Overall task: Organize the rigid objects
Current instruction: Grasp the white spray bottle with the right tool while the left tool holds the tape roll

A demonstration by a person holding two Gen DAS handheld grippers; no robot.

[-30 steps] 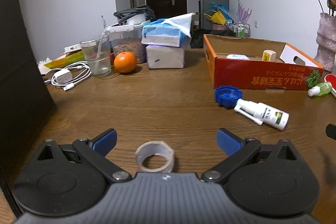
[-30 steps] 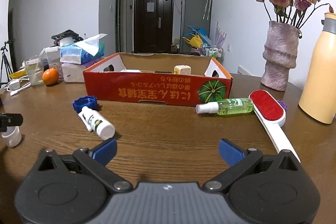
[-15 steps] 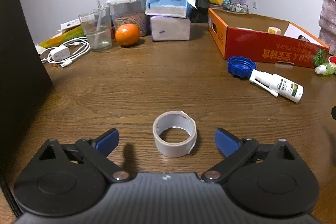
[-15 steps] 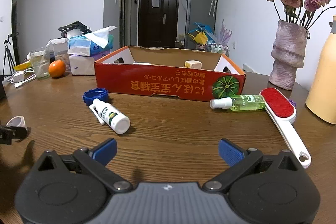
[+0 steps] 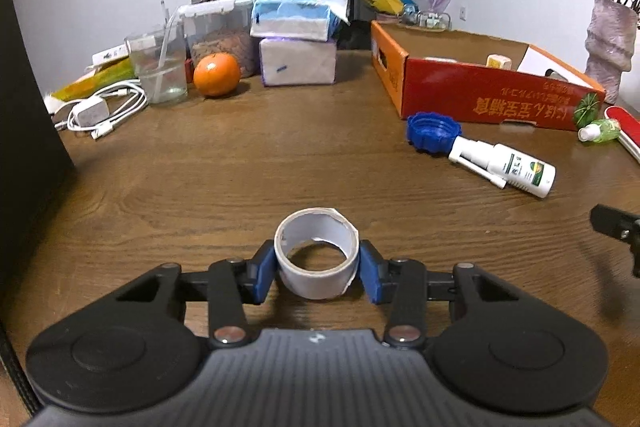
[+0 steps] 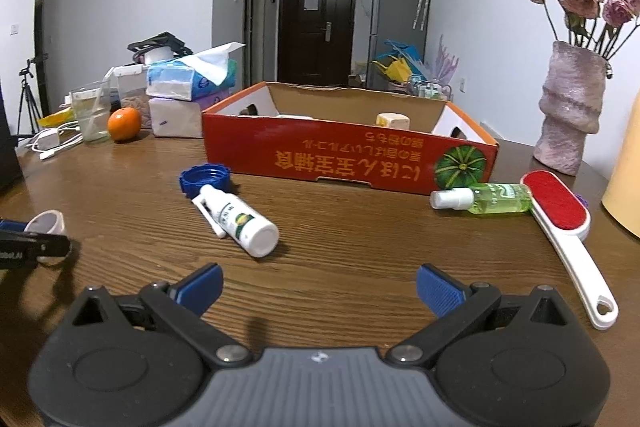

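Note:
A white tape roll lies on the wooden table. My left gripper is closing on it, and both blue pads touch its sides. From the right wrist view the roll sits at the far left. My right gripper stands open and holds nothing, just above the table. Ahead of it and to the left lies a white spray bottle beside a blue cap. Behind them is the red cardboard box with small items inside.
A green spray bottle and a red lint brush lie at the right. A vase and a yellow flask stand behind them. An orange, a glass, a charger cable and tissue packs crowd the far left.
The left gripper's jaws have come together from wide open onto the tape roll. The right gripper has drifted slightly closer to the white spray bottle.

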